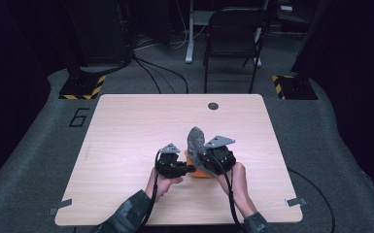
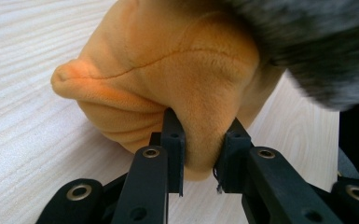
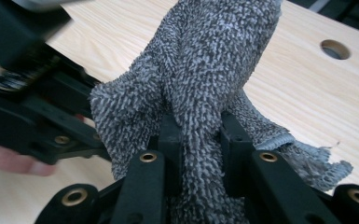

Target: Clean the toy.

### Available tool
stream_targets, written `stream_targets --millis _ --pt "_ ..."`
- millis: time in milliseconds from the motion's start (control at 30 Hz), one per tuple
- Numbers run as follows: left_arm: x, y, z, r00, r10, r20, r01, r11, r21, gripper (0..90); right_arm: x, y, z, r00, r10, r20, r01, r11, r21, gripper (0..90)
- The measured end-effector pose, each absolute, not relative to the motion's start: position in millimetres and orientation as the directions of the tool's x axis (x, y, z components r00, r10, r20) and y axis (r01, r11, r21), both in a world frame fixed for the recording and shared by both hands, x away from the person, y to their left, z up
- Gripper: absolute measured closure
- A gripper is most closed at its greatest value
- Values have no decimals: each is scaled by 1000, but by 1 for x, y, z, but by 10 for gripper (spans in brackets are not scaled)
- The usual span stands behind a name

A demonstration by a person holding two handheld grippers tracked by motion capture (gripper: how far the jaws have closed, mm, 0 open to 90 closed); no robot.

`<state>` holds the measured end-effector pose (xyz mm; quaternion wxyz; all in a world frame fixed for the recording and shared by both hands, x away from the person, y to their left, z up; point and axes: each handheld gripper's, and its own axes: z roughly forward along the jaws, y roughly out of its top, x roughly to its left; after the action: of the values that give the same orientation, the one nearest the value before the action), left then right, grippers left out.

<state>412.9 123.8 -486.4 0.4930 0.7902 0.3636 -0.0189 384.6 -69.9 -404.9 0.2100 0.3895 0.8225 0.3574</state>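
An orange plush thing lies on the wooden table, and a fold of it is pinched between the jaws of my left gripper. A grey nubbly cloth stands up in a bunch with my right gripper shut on it. In the high view both grippers meet near the table's front middle: the left gripper points right at the orange plush, and the right gripper holds the grey cloth lifted above it. The cloth's fuzzy edge overhangs the plush.
A round cable hole sits near the table's far edge. A black folding chair stands behind the table, with cables and striped stand bases on the floor. The left gripper's body is close beside the cloth.
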Motion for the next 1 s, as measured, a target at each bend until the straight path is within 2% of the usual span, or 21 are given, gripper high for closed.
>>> stream_targets --millis 200,367,567,1000 --pt "414 124 -489 747 547 -379 582 -260 770 759 386 -72 -411 -609 783 -125 463 479 745 744" --pt "414 124 -490 756 539 -372 569 -259 781 758 387 -83 -412 -589 798 -128 477 470 743 743" --pt "413 122 -491 762 532 -368 563 -265 783 750 396 -109 -420 -545 835 -79 527 414 742 742" --pt "414 122 -492 777 520 -354 539 -261 801 749 412 -135 -438 -459 886 -60 612 365 701 744"
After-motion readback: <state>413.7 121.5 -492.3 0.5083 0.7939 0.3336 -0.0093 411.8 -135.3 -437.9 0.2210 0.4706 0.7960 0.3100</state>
